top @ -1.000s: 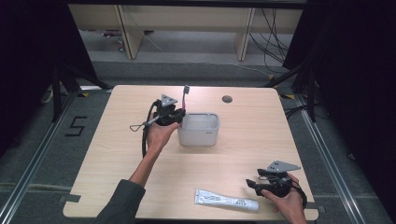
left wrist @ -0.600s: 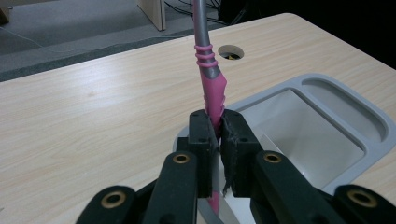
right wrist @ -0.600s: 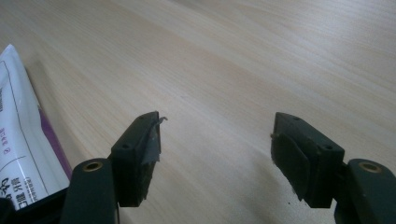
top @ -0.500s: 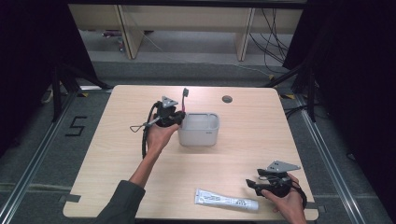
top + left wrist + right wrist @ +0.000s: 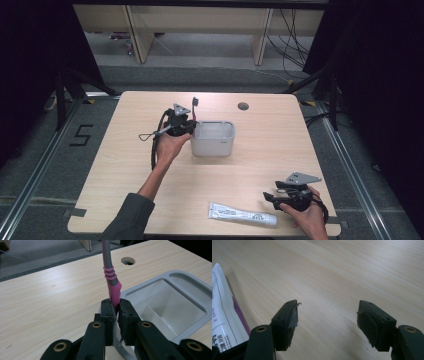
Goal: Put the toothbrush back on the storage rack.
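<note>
Left claw: clenched on the pink grip of a toothbrush, jaws pinched to either side of the handle's lower end.
Toothbrush axis: roughly upright, grey shaft rising away from the claw; head seen in the high view above the hand, tilted slightly.
Toothbrush position: left-centre of the worktop, held above the left edge of a grey bin.
Grey bin: just right of the left claw, open-topped, with a divider making more than one compartment; inside looked bare.
Key relation: bin opening lay directly right of and below the gripped handle; judged that a short shift right and a lowering would seat the brush, long axis kept vertical.
Right claw: released, jaws spread wide, nothing between them, low over the near right of the worktop.
Toothpaste tube: flat on the near edge, long axis left-right, just left of the right claw.
Nearer hand: right for the tube, left for the bin.
Far worktop: one round cable hole.
</note>
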